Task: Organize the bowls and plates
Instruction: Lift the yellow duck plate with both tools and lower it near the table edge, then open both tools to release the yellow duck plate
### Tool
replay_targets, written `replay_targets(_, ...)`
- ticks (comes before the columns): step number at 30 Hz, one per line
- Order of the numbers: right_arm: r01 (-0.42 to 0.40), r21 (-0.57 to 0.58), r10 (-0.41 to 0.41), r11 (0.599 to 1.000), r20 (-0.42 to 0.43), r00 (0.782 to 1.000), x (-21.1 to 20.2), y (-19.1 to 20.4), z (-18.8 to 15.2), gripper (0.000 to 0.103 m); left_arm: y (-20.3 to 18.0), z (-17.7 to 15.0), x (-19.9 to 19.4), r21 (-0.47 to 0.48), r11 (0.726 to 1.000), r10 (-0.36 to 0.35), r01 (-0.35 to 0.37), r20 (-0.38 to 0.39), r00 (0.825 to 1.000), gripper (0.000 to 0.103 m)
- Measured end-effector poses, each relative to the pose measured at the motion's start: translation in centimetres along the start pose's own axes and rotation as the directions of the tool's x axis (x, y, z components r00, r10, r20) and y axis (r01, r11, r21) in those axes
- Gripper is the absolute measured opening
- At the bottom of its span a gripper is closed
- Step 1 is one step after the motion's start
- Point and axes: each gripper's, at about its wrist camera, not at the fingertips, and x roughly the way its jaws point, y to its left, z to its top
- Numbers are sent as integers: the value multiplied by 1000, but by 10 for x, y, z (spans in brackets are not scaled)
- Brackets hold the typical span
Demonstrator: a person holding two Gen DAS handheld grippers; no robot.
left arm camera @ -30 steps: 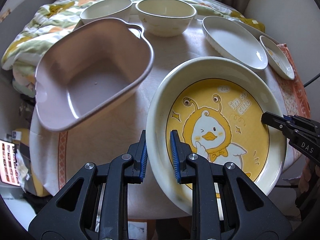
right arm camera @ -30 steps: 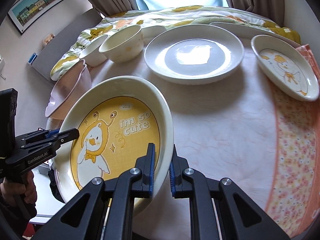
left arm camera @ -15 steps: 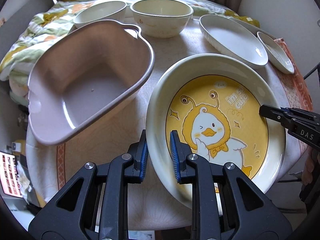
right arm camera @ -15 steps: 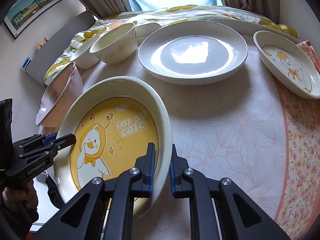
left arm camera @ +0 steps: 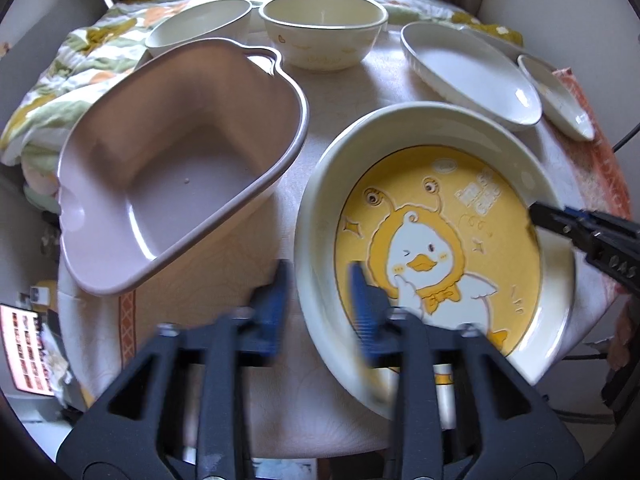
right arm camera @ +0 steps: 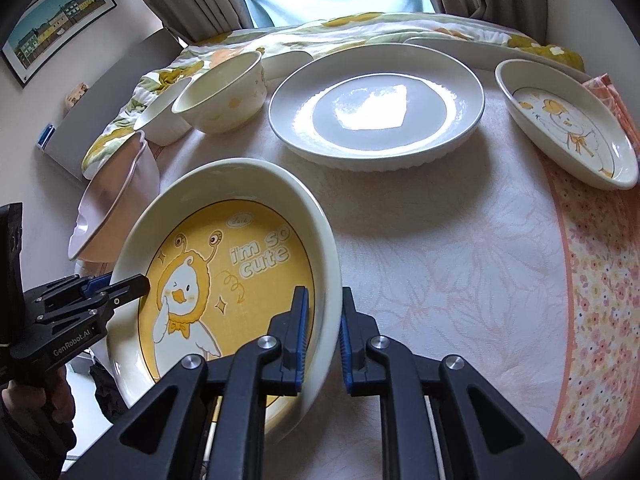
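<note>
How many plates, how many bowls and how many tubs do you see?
Plates: 4 (yellow duck plate, big white plate, small duck plate, long plate at the back)
Bowls: 2 (cream bowl, white bowl)
Tubs: 1 (pink tub)
Total: 7
A white edge behind the cream bowl is too hidden to count.

— What can you read from where you stand?
— On your duck plate (right arm camera: 224, 276), white letters on the yellow: "i'm so cute".
— Anything on the tools?
— Your left gripper (right arm camera: 128, 285) carries "GenRobot.AI" along its black body. Your right gripper (left arm camera: 538, 213) shows "DAS" in the left wrist view; the remaining letters are cut off.
</note>
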Motion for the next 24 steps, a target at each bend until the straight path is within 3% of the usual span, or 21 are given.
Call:
replay_targets(2,13,5,-13,1000,12,1000,-3,-2,0,18,1,-1,-3,-7,1000,-2,2,28,1000,99)
replay_targets(3,20,4,-20,1000,18,1000,-4,-2,0,23,1,-2,-6,-13,1000,-7,8,51,999,100)
replay_targets(4,24,3,-24,1000,22,999,-6,-2,-1,43,0,-3,-8,-12,1000,-9,10,58,998,100)
replay_targets(5,25,5,-25,1000,24,999,-7,-3,-2,74,-1,-4,-8,-7,1000,-4,5,51,999,101)
replay_targets(7,15,11,-15,1000,27,1000,-11,-6,-3,101,-4,-6,-8,9,1000,24,-24,28,999,101)
replay_targets(15,63,16,-63,998,1,998,-43,-2,14,102,1,-12,-48,-26,999,-24,24,16,1000,101)
replay_targets(19,29,3,-29,1000,54,998,-80,6,40,102,-1,9,-81,-35,998,-54,57,78,995,101)
replay_targets(24,123,-78,-115,989,91,989,-113,9,76,102,-14,51,-112,-35,997,-67,74,179,981,101)
